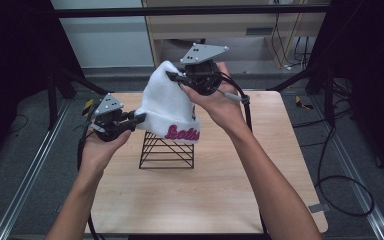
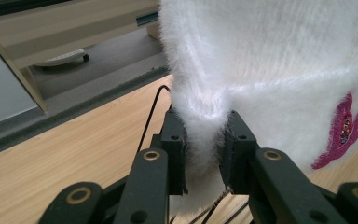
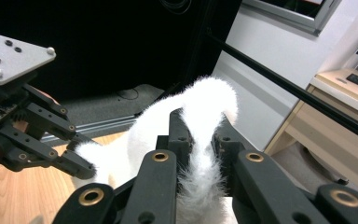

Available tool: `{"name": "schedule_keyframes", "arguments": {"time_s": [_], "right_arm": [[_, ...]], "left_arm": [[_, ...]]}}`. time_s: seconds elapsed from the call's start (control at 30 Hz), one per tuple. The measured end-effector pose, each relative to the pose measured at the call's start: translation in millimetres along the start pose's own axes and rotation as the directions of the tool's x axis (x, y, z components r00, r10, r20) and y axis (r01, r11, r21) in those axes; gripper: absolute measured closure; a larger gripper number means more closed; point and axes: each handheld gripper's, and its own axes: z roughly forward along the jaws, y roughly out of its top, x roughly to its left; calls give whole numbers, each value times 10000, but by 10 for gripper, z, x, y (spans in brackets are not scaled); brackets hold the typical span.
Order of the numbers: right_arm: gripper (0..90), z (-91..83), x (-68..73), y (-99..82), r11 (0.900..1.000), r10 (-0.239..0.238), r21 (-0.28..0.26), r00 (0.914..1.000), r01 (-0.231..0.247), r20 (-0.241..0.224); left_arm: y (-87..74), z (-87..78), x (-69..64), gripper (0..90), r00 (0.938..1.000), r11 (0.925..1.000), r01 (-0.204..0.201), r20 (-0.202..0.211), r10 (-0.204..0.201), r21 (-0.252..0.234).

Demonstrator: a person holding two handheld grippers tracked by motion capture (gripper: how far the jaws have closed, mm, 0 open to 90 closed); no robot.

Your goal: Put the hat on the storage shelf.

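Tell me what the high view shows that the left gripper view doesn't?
High view alone: the black wire stand whole, under the hat, the person's hands, and the right gripper shut on the hat's top. Left gripper view alone: up close, fuzzy fabric squeezed between the left gripper jaws. Both share the white fluffy hat with pink lettering, the wooden table, and the left gripper pinching the hat's edge.

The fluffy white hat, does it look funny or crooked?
Yes. The white hat hangs lopsided over the black wire stand: the right gripper pinches its top high, the left gripper pinches its brim low.
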Motion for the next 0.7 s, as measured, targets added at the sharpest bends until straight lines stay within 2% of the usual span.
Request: {"name": "schedule_keyframes", "arguments": {"time_s": [0.53, 0.7], "right_arm": [[820, 158, -93, -146, 9996, 189, 226, 9998, -190, 61], [820, 204, -65, -181, 9995, 180, 251, 9998, -179, -19]], "left_arm": [[-132, 95, 91, 740, 9994, 9996, 290, -215, -288, 72], [-168, 109, 96, 743, 9991, 9997, 127, -407, -118, 222]]}}
